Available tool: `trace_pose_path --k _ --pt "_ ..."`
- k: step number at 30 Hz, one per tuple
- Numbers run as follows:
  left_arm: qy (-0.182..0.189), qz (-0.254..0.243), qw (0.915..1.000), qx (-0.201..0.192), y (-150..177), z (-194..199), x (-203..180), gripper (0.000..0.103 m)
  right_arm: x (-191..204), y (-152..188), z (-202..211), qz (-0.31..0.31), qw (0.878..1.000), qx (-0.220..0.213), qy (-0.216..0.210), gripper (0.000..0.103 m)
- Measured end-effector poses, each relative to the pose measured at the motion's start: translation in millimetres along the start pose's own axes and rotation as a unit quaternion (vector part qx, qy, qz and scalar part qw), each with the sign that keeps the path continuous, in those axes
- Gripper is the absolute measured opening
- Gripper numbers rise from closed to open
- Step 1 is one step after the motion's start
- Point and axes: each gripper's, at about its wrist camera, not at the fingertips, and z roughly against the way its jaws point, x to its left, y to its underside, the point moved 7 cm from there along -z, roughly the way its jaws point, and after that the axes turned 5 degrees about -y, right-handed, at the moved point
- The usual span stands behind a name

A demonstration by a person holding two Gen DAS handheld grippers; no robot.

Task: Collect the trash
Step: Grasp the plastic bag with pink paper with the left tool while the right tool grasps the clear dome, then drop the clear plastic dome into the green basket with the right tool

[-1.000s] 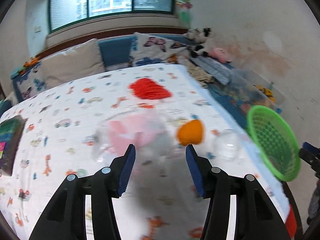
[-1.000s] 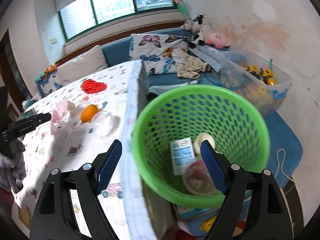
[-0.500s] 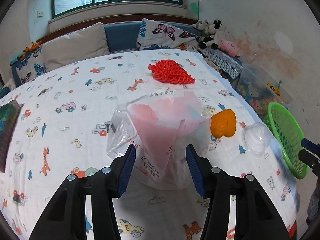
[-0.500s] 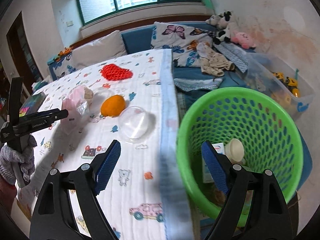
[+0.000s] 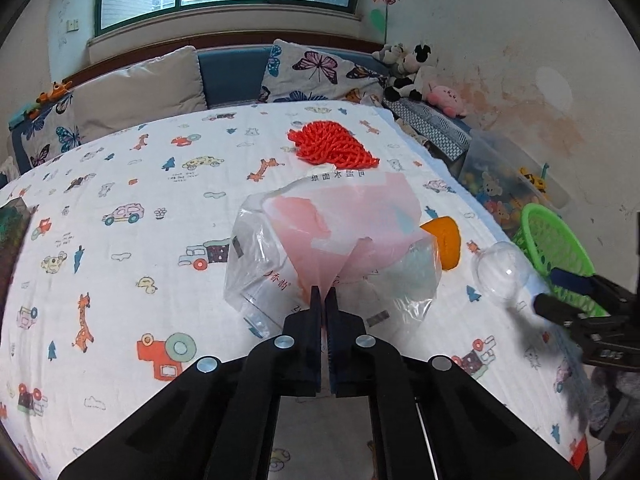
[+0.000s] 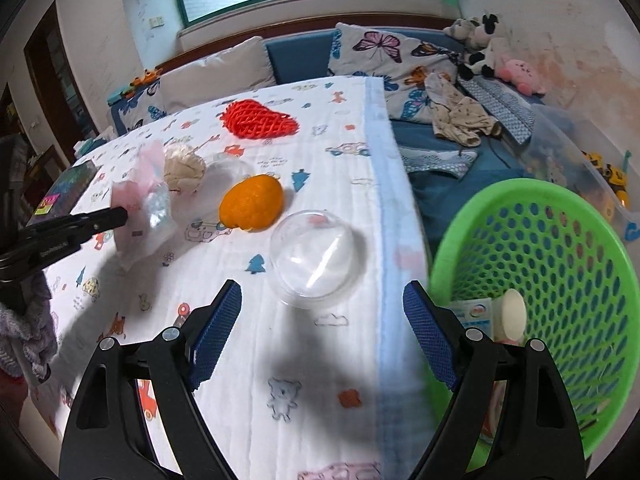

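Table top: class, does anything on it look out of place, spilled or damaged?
Nothing is spilled or broken. Loose rubbish lies on the printed cloth: a pink plastic bag pinched by the left hand-held gripper, orange peel, a clear dome lid and red foam netting.

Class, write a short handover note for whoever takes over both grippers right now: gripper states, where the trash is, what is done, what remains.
Left gripper: shut on the pink plastic bag, bag still on the table.
Right gripper: open, empty, facing the clear dome lid.
Green basket beside the table edge already holds some packaging.
Left: bag, dome lid, orange peel, red foam net.
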Motion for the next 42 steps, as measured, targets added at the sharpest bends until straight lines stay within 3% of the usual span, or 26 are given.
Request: trace_pose_path --k 15,18,27,33,42 --pt "0.011 0.011 0.9982 -0.057 -14 60 14 0.002 5 -13 -47 0.008 1.000 0.023 0.009 0.071" --pt "0.010 0.016 0.9976 -0.067 -20 69 20 0.002 5 -14 -48 0.009 1.000 0.022 0.018 0.064" --pt "0.011 0.034 0.9952 -0.091 -36 93 32 0.002 3 -12 -26 -0.003 1.000 0.003 0.007 0.064" --pt "0.030 0.017 0.9947 -0.097 -40 101 7 0.002 -11 -7 8 -0.012 1.000 -0.018 0.017 0.064" --pt "0.076 -0.026 0.9927 -0.090 -42 96 -62 0.002 -80 15 53 -0.054 0.995 -0.028 0.076 0.064"
